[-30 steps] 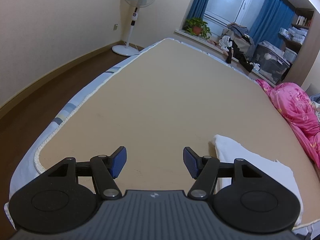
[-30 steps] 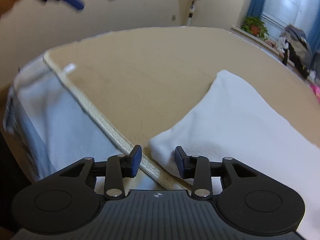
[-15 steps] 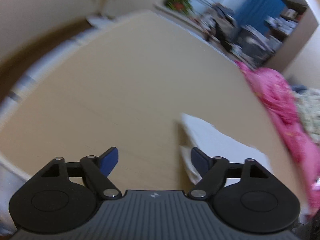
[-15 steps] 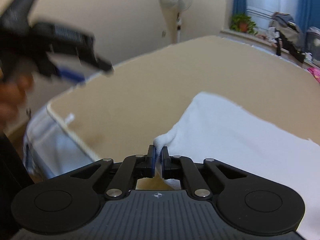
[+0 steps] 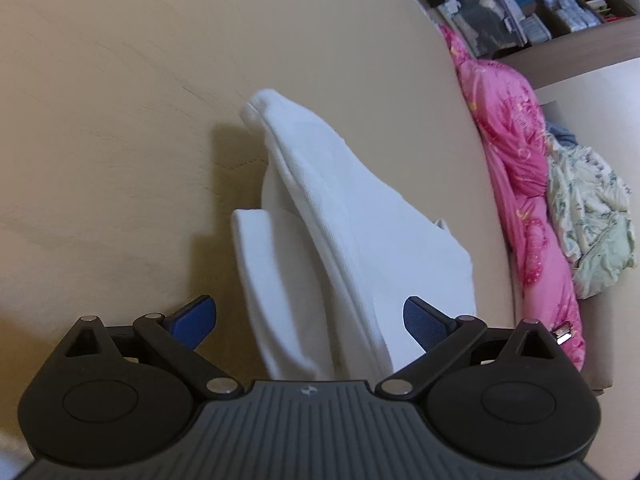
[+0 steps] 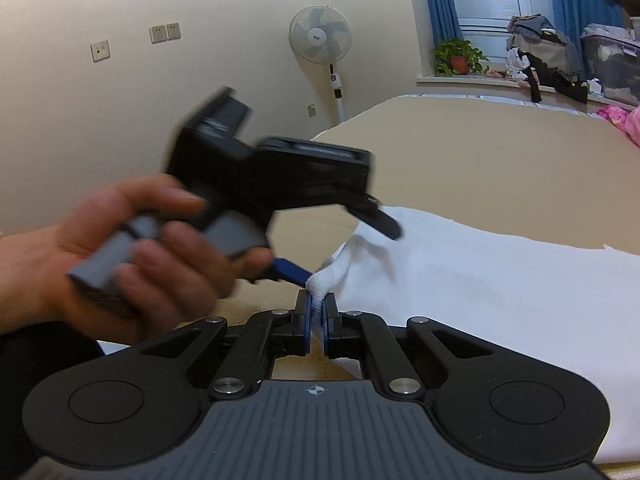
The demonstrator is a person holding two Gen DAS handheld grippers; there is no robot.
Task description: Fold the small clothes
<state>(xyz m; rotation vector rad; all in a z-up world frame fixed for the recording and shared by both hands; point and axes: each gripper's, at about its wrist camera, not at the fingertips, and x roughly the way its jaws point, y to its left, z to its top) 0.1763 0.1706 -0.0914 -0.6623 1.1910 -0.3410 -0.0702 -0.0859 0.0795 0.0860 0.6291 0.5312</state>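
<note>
A white cloth (image 6: 500,280) lies on the tan bed (image 6: 480,160) (fan (image 6: 320,40) by the wall). The right gripper (image 6: 316,312) pinches its corner; the left gripper (image 5: 310,316), jaws just widened, straddles it without touching.

Item count, both wrist views

One white garment (image 5: 360,220) on one bed (image 5: 120,120). Two claws: the left claw (image 5: 310,322) and the right claw (image 6: 316,316), each with two blue pads. One hand (image 6: 120,256) in sight, holding the left claw's body. One standing fan (image 6: 321,40). One potted plant (image 6: 458,56) on the window ledge. Three wall plates (image 6: 136,42): one alone, two side by side. One pink quilt (image 5: 516,184) at the bed's edge, with one pale printed bundle (image 5: 588,216) beside it. Two blue curtains (image 6: 438,8). Clutter at the window is too jumbled to count.
</note>
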